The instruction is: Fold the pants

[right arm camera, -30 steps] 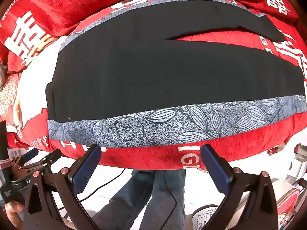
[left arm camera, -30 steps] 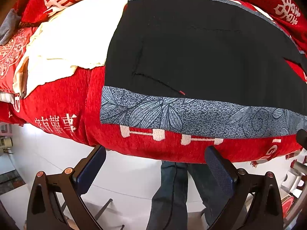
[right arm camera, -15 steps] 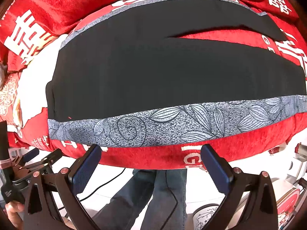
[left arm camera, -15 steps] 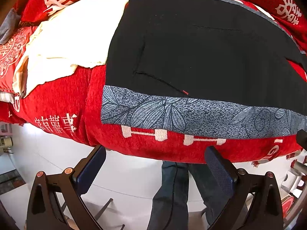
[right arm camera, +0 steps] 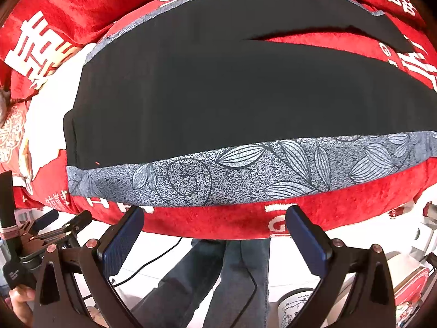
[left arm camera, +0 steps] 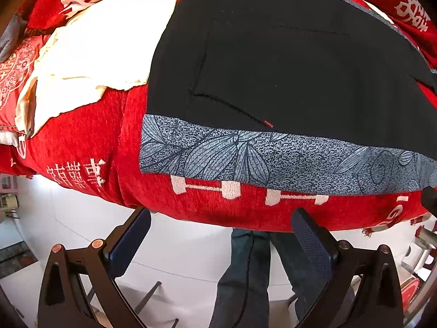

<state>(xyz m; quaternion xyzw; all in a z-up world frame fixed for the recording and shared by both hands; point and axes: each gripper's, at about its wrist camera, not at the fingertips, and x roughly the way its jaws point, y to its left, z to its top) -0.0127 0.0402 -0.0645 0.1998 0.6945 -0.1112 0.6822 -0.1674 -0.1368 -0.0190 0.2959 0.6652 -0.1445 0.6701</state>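
Black pants (left arm camera: 286,63) lie flat on a grey leaf-patterned cloth (left arm camera: 273,161) over a red blanket. In the left wrist view I see the waist end with a pocket seam. In the right wrist view the pants (right arm camera: 218,95) spread full length, the two legs splitting toward the right. My left gripper (left arm camera: 221,237) is open and empty, below the near edge of the bed. My right gripper (right arm camera: 215,235) is open and empty, also just off the near edge. The left gripper also shows in the right wrist view (right arm camera: 43,232) at the lower left.
A cream cloth (left arm camera: 103,46) lies left of the pants. The red blanket (left arm camera: 82,136) hangs over the near edge. The person's jeans legs (right arm camera: 218,281) and a white floor are below. A mug (right arm camera: 295,309) stands at the lower right.
Both grippers have crept slightly toward the bed; the cloth edge sits a little lower in both views. Nothing was grasped.
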